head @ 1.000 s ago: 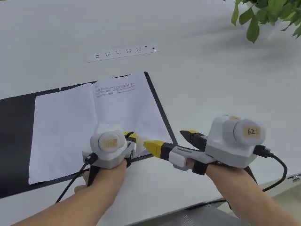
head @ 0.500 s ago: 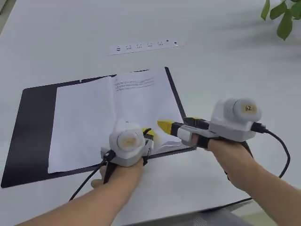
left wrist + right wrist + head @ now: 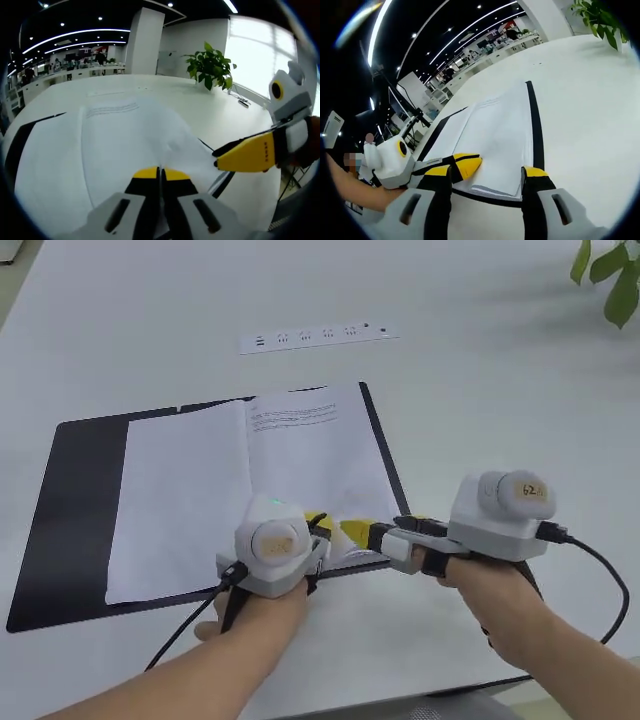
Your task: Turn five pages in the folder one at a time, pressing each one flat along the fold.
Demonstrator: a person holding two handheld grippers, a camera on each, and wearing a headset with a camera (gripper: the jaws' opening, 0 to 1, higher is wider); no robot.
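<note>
The folder [image 3: 60, 530] cover is finished in black; its pages [image 3: 180, 500] are white, with lines of dark print. The left tool [image 3: 160, 172] and right tool [image 3: 495, 170] are tipped yellow on black jaws. The desk [image 3: 480, 390] is white.

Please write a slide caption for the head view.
Left gripper shut, right gripper open, both at the open folder's near right corner.

Bright, even light leaves only soft shadows on the white table [image 3: 480, 370]. Gripper views bend at their edges; the window [image 3: 255, 45] glares.
</note>
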